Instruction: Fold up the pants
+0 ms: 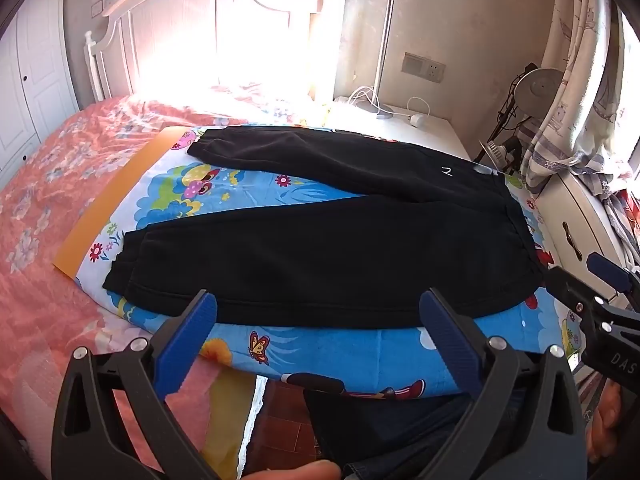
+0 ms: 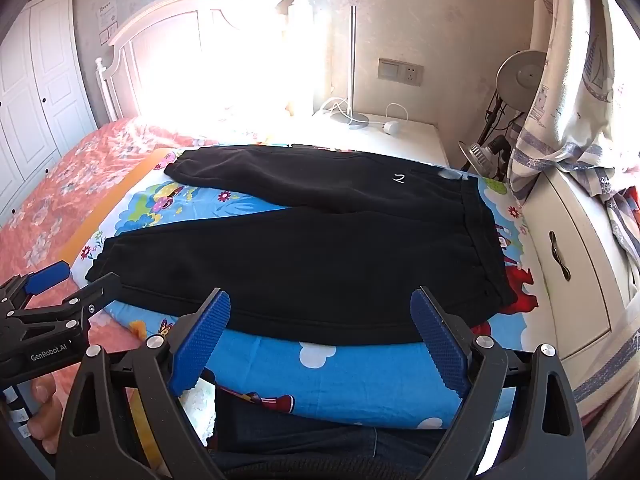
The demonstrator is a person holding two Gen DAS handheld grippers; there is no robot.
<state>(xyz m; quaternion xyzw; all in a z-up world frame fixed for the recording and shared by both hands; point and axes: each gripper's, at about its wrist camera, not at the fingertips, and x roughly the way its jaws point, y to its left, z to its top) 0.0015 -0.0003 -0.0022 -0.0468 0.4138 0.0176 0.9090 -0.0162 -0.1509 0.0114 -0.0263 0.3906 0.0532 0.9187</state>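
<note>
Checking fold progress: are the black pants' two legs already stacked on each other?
No, the black pants lie spread, legs apart with patterned cloth between them.

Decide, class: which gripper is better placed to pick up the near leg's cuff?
Left. The left gripper, open, hovers nearer the cuff of the black pants; the right gripper sits toward the waistband.

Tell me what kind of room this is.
Almost certainly a bedroom: a bed with a white headboard, a white wardrobe on the left, and a nightstand with a lamp. Black pants lie spread on the bed.
</note>
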